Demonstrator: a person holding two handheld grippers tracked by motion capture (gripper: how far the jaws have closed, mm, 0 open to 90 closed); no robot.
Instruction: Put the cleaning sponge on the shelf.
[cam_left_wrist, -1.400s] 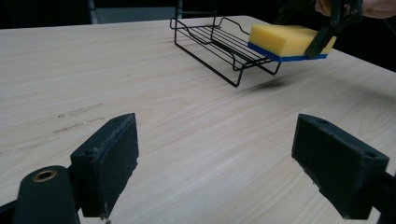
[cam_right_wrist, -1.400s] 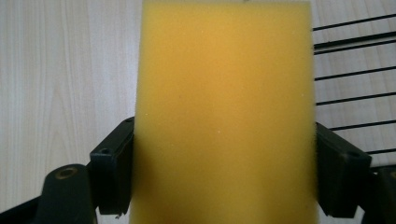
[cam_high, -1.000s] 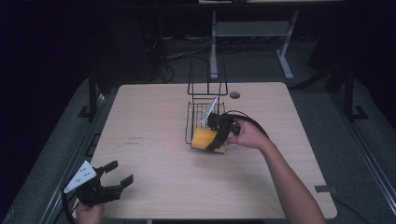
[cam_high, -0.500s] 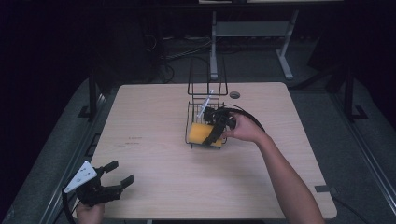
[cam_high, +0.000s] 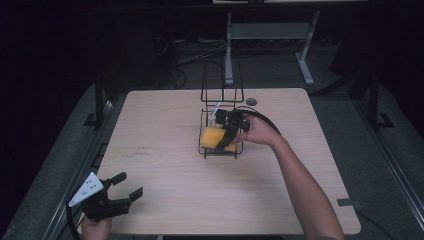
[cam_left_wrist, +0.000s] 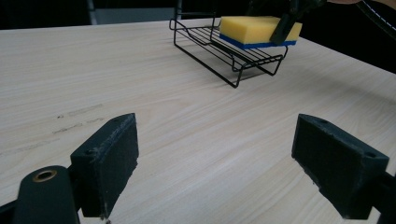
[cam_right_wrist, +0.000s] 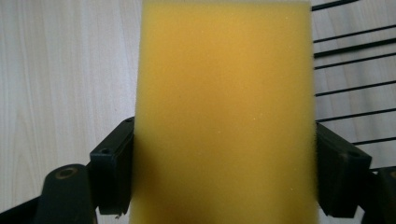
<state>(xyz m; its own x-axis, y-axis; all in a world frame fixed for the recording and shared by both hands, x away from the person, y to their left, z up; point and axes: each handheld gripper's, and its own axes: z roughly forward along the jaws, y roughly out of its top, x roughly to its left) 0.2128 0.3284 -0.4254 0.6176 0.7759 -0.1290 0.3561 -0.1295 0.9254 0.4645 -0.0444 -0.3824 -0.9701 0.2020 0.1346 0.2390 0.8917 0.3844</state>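
Your right gripper is clamped on the sponge, one jaw on each of its long sides; in the right gripper view the yellow face of the sponge fills the space between both pads, pressed by them left and right. The sponge sits over the near end of the black wire rack, yellow side up, and from your left gripper view you can see its blue underside just above the rack's wires. Whether it is already resting on those wires or held slightly off them cannot be told. The rack stands near the middle of the table, with its tall wire back on the far side. Your right hand reaches in from the right, the cable looping behind it.

Your left gripper is at the near left corner of the table, well apart from the rack, with its jaws spread wide and nothing between them. In the left gripper view the two black pads stand far apart over bare wood, pointing toward the rack. The grey three-cornered plate sits on top of it, and your left hand holds it at the table edge.

A small dark round disc lies on the table beyond the rack, apart from it
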